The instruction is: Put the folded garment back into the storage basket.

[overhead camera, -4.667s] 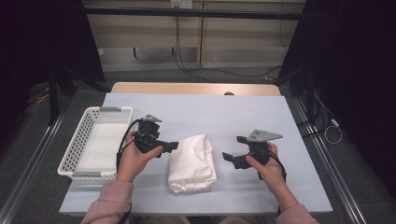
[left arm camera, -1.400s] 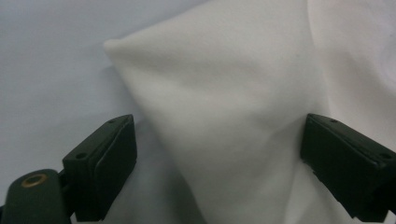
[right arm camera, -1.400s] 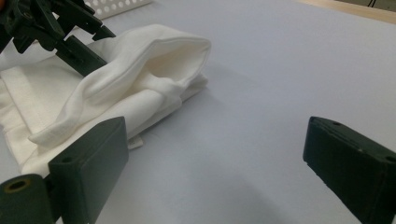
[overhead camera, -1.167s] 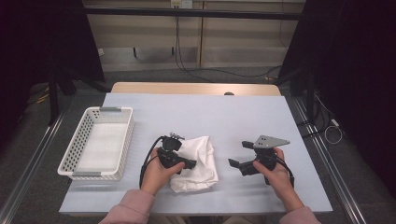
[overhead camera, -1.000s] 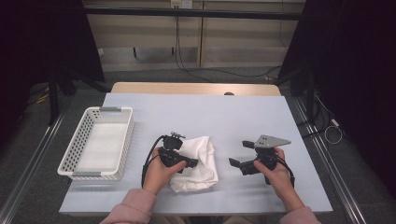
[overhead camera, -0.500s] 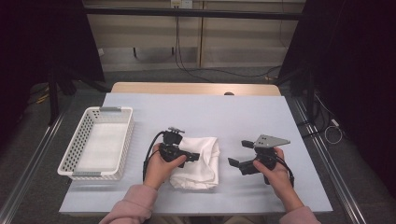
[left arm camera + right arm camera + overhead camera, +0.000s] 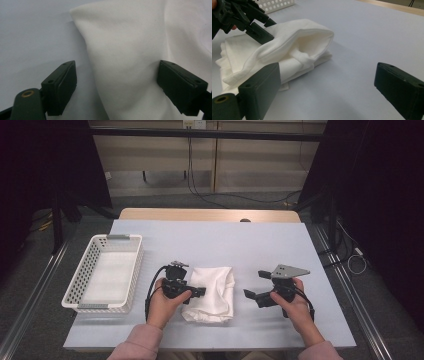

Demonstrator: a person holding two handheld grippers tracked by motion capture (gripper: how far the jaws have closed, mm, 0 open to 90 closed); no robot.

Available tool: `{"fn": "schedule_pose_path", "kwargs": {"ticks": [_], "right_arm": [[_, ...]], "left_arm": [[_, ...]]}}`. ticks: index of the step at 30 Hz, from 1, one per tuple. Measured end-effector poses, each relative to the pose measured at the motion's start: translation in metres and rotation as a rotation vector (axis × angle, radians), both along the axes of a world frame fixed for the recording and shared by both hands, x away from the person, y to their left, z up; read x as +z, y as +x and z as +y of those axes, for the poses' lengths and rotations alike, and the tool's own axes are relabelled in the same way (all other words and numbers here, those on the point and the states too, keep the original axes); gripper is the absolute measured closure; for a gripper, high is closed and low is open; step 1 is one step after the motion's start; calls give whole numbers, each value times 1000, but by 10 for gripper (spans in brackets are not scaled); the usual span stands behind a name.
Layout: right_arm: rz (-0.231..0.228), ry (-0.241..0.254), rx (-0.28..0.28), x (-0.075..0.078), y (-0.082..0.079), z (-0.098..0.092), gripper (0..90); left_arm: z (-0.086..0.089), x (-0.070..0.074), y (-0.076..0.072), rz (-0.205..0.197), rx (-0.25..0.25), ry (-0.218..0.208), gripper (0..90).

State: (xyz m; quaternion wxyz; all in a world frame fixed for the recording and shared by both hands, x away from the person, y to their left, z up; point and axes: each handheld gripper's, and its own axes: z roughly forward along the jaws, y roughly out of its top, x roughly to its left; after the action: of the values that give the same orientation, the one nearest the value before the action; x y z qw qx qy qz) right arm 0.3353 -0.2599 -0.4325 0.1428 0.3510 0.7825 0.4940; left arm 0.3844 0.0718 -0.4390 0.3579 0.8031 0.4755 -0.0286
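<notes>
A folded white cloth (image 7: pixel 214 295) lies on the pale blue table (image 7: pixel 225 245), with a looped fold gaping towards the right gripper view (image 7: pixel 294 45). My left gripper (image 7: pixel 200 291) reaches over the cloth's left part. Its jaws stand wide and have just been closing a little, with the cloth's edge (image 7: pixel 125 50) between them (image 7: pixel 116 87) and the pads off it. My right gripper (image 7: pixel 255 284) rests right of the cloth, open, with bare table between its jaws (image 7: pixel 329 85). The right gripper view also shows the left gripper (image 7: pixel 257 30) on the cloth.
A white perforated basket (image 7: pixel 131 270) stands at the table's left, its corner (image 7: pixel 277 3) at the top of the right gripper view. A wooden strip (image 7: pixel 210 214) runs along the table's far edge. Cables trail from both grippers.
My left hand came from beside the basket onto the cloth, then eased slightly left. The cloth's raised flap has settled flatter. The right hand has kept still.
</notes>
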Motion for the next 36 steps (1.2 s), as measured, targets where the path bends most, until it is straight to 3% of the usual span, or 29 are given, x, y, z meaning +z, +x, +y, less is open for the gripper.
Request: {"fn": "schedule_pose_path", "kwargs": {"ticks": [2,7,8,9,12,14,16,25,31,34,36], "right_arm": [[4,-1,0,0,0,1,67],[-2,-3,-2,0,0,1,68],[-4,-4,2,0,0,1,68],[-1,-5,1,1,-1,1,69],[-6,-11,-1,1,0,0,70],[-7,-11,0,1,0,-1,70],[-8,-8,-3,1,0,-1,70],[0,3,-3,1,-1,-2,70],[1,6,-2,1,-2,-1,70],[-7,4,-3,1,-1,-3,69],[-5,8,-3,1,-2,-3,69]], "left_arm": [[-1,-3,0,-5,-1,-26,209],[-5,-4,-2,-11,5,-26,211],[-6,-4,-3,5,10,-32,224],[-5,-4,-2,-20,-4,-16,231],[-11,-3,-4,-13,13,-9,241],[-15,-3,-5,-33,-3,23,300],[-18,-2,-7,-22,5,29,366],[-24,0,-8,-45,1,100,510],[-26,2,-7,11,25,71,660],[-26,5,-6,6,8,81,691],[-26,9,-5,28,17,77,703]]}}
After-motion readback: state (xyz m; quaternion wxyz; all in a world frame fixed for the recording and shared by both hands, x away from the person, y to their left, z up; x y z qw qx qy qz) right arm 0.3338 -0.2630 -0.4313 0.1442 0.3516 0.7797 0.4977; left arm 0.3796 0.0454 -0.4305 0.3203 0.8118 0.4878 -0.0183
